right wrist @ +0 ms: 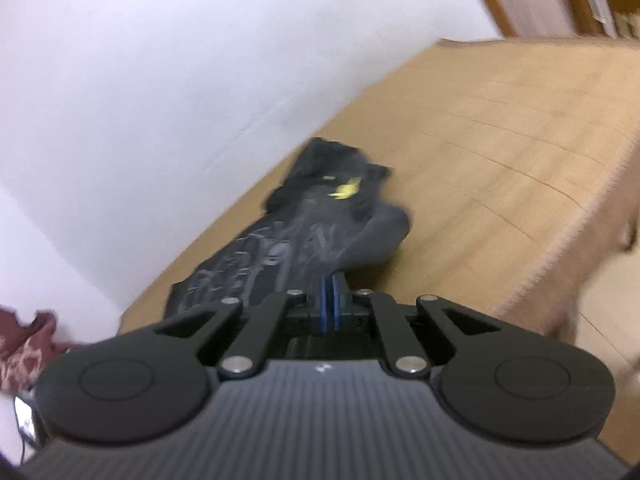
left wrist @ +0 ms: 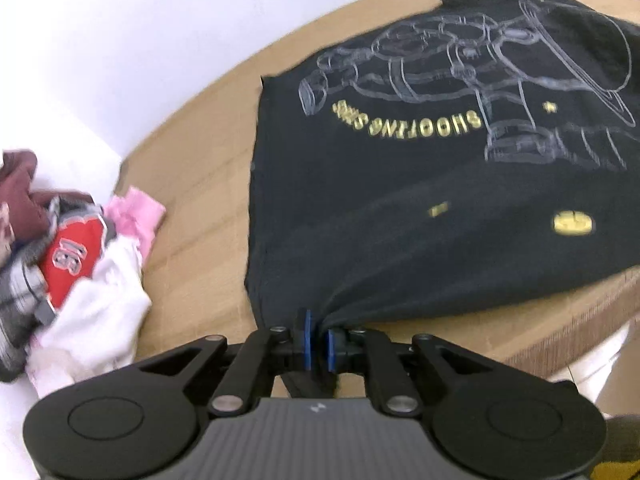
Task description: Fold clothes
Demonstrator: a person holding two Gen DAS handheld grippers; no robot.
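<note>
A black T-shirt point(left wrist: 432, 184) with a white line drawing and yellow lettering lies on the cardboard-covered table point(left wrist: 192, 216). My left gripper point(left wrist: 318, 330) is shut on the shirt's near edge, and the cloth bunches between its blue pads. The same shirt shows in the right wrist view point(right wrist: 304, 232), seen along its length and blurred. My right gripper point(right wrist: 331, 292) is shut on another part of the shirt's edge, with the cloth pulled taut toward it.
A pile of other clothes point(left wrist: 72, 264), red, white, pink, grey and maroon, lies at the table's left end. A white wall point(left wrist: 120, 40) runs behind the table. The table's front edge point(right wrist: 560, 272) drops off to the right.
</note>
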